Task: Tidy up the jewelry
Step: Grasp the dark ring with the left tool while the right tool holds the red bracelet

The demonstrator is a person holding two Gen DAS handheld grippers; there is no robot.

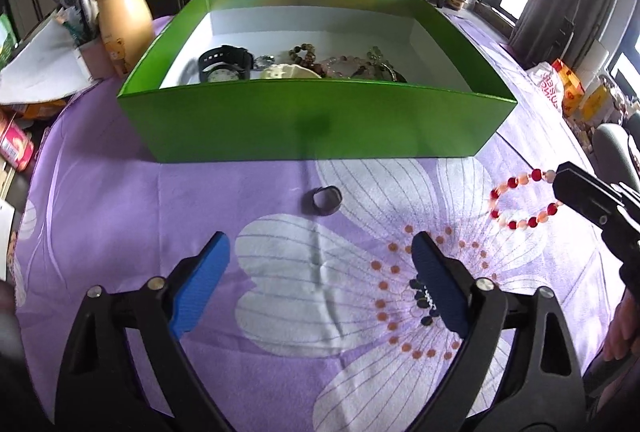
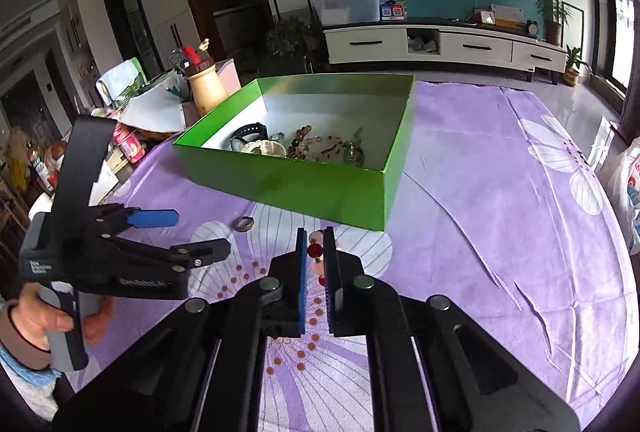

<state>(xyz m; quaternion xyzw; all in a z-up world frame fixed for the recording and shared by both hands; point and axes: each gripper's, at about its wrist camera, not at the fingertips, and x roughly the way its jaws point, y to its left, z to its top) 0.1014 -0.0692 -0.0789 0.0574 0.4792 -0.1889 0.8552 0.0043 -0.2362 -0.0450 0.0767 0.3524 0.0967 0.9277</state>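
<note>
My right tongs (image 2: 315,252) are clamped on the red-and-pink bead bracelet (image 1: 520,202), held off the purple cloth on the worktop (image 1: 120,216). Left tongs (image 1: 320,260) gape wide w/ nothing between, aimed toward the dark ring (image 1: 326,202) lying just before the green box (image 1: 320,120). Box already holds a watch (image 1: 224,66) & several bead pieces. I'd say mostly done; bracelet + ring left.

We see the left gripper (image 2: 188,232) as black plastic arms with round silver bolts, blue ribbed pads (image 1: 204,282), a grey handle and small white lettering on its body. The right gripper (image 2: 316,260) is built the same. A brown cuff (image 2: 18,332) shows over a blue knit.
</note>
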